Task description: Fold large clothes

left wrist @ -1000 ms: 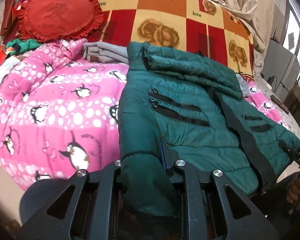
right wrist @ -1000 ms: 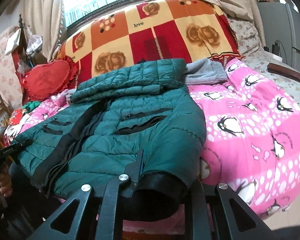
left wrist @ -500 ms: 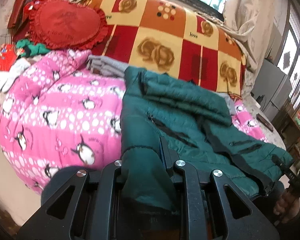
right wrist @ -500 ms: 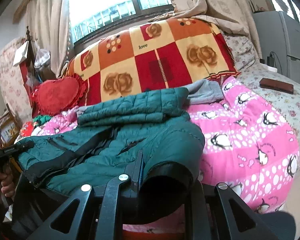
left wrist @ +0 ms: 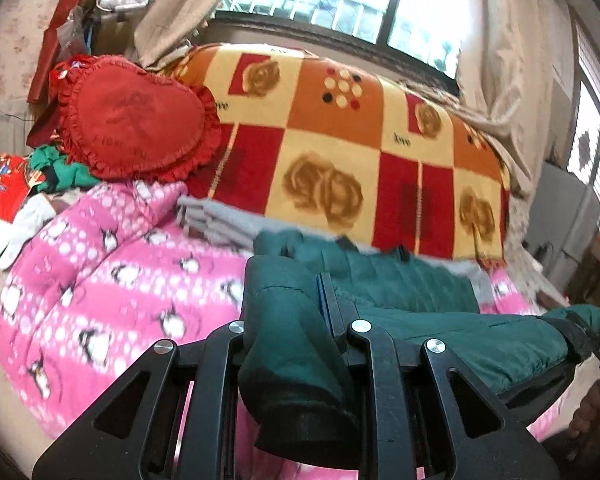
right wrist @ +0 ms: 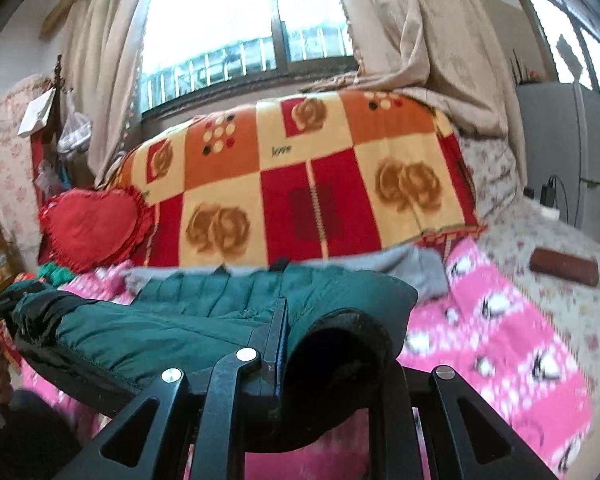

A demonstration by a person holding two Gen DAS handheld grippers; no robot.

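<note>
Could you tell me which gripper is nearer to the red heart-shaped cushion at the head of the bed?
Left. The left gripper grips the green jacket on the red heart-shaped cushion's side of the bed; the right gripper grips it on the far side.

A pink blanket [left wrist: 112, 280] with little penguins on it covers the bed. Behind it stands a big checked blanket [left wrist: 340, 152] in red, orange and yellow — it has brown roses on it (and the word "love"). A red heart pillow [left wrist: 134, 124] with a frilly edge leans beside it. Folded grey cloth [left wrist: 216, 216] lies at the foot of the checked blanket. A white glove [left wrist: 12, 236] sits far off at the side. Beige curtains [right wrist: 420, 28] hang by the bright window [right wrist: 236, 20]. A brown wallet [right wrist: 564, 271] lies on the flowery sheet [right wrist: 540, 300] — well apart from the pink blanket.
</note>
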